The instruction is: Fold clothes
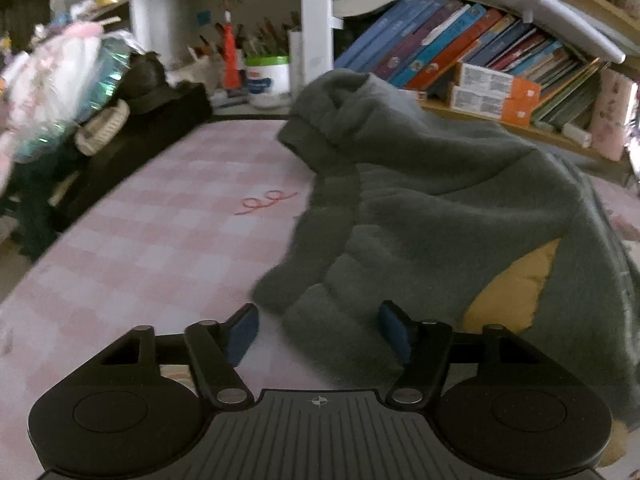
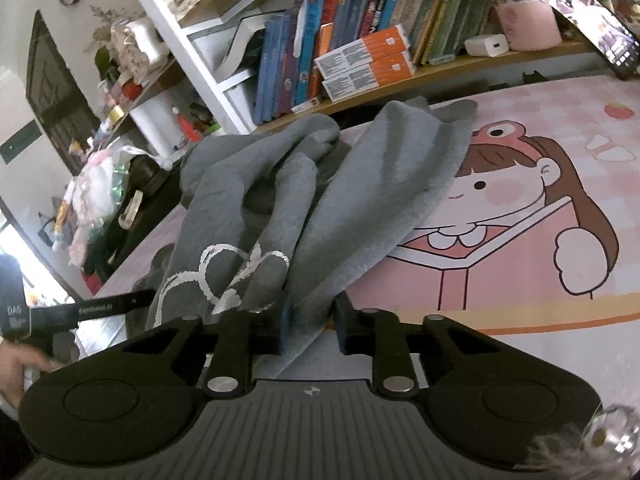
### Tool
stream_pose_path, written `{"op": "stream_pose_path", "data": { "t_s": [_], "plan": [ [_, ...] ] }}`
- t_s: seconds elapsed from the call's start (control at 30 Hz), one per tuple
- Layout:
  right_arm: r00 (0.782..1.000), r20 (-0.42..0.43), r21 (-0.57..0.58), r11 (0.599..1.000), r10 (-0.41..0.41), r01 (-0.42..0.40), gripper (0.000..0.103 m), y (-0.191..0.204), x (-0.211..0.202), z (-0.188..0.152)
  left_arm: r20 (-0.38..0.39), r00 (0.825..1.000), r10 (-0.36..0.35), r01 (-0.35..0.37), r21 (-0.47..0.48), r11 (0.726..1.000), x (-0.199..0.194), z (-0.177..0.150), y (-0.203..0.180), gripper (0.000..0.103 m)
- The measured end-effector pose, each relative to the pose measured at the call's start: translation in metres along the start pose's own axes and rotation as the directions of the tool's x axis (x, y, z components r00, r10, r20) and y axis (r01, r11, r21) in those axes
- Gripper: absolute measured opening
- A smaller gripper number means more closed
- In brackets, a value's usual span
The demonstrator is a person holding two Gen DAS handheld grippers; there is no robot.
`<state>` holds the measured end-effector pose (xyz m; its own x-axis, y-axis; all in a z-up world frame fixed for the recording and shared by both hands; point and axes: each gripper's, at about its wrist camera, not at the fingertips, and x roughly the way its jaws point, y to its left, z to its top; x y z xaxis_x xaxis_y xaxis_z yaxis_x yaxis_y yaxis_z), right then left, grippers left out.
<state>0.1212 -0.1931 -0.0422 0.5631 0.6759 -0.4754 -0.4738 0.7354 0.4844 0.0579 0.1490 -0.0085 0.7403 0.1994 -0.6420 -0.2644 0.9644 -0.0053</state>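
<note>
A grey sweatshirt [image 1: 432, 200] lies bunched on the pink table cover [image 1: 168, 216], with a yellow patch showing under one fold at the right. My left gripper [image 1: 320, 330] is open, its blue pads on either side of the garment's near edge without pinching it. In the right wrist view the same grey sweatshirt [image 2: 304, 184], with a white looped print, rises in a heap from my right gripper [image 2: 310, 320]. That gripper is shut on a fold of the sweatshirt's edge. The left gripper's black body shows at the far left of that view, held by a hand.
Shelves of books [image 1: 480, 48] and orange boxes [image 2: 364, 64] run along the table's far edge. A black bag [image 1: 152, 92] and a plastic-wrapped bundle [image 1: 56, 80] crowd the left side. The cartoon-printed table cover [image 2: 520, 216] lies bare to the right.
</note>
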Motion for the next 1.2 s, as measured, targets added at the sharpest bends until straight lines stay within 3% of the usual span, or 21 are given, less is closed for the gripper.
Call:
{"op": "stream_pose_path", "data": {
  "t_s": [0.03,0.1,0.17,0.27,0.43,0.57,0.7,0.8,0.9,1.0,1.13,1.2],
  "plan": [
    [1.000,0.001,-0.004,1.000,0.004,-0.004,0.017,0.001,0.000,-0.001,0.003,1.000,-0.009,0.009,-0.008,1.000,0.001,0.001,0.000,0.054],
    [1.000,0.003,-0.013,1.000,0.012,-0.012,0.016,0.002,-0.001,-0.001,0.010,1.000,-0.024,0.024,-0.028,0.999,0.003,0.003,0.003,0.021],
    [1.000,0.002,-0.022,0.999,0.023,-0.023,0.016,0.004,-0.002,-0.001,0.018,1.000,-0.021,0.022,-0.068,0.997,0.000,0.003,0.015,0.014],
    [0.999,0.000,-0.042,0.998,0.047,-0.047,0.016,0.009,-0.003,-0.002,0.032,0.999,-0.004,0.008,-0.122,0.993,-0.006,0.002,0.034,0.013],
    [0.996,-0.009,-0.064,0.994,0.090,-0.091,0.023,0.017,-0.005,-0.004,0.036,0.992,0.119,-0.109,-0.209,0.972,-0.033,-0.015,0.094,0.015],
    [0.998,0.012,-0.056,0.997,0.058,-0.057,0.030,0.014,-0.005,-0.002,0.028,0.979,0.203,-0.192,-0.217,0.957,-0.044,-0.028,0.115,0.017],
    [0.997,0.046,-0.095,0.993,-0.069,0.073,0.046,0.007,-0.001,0.013,0.028,0.981,0.191,-0.180,-0.228,0.957,-0.039,-0.039,0.121,0.018],
    [0.984,0.075,-0.122,0.978,-0.162,0.170,0.052,0.002,0.003,0.024,0.052,0.981,0.189,-0.174,-0.211,0.962,-0.038,-0.043,0.122,0.019],
    [0.962,0.104,-0.148,0.953,-0.251,0.265,0.053,-0.003,0.007,0.035,0.067,0.982,0.175,-0.158,-0.206,0.966,-0.040,-0.046,0.125,0.019],
    [0.952,0.082,-0.275,0.912,-0.294,0.305,0.056,0.008,0.034,0.043,0.087,0.983,0.162,-0.139,-0.220,0.965,-0.040,-0.049,0.128,0.019],
    [0.934,0.062,-0.437,0.832,-0.352,0.342,0.058,0.023,0.069,0.053,0.095,0.982,0.164,-0.141,-0.206,0.968,-0.039,-0.050,0.126,0.019],
    [0.923,0.056,-0.514,0.781,-0.382,0.354,0.053,0.031,0.087,0.059,0.097,0.983,0.158,-0.135,-0.207,0.969,-0.039,-0.050,0.127,0.019]
  ]
}}
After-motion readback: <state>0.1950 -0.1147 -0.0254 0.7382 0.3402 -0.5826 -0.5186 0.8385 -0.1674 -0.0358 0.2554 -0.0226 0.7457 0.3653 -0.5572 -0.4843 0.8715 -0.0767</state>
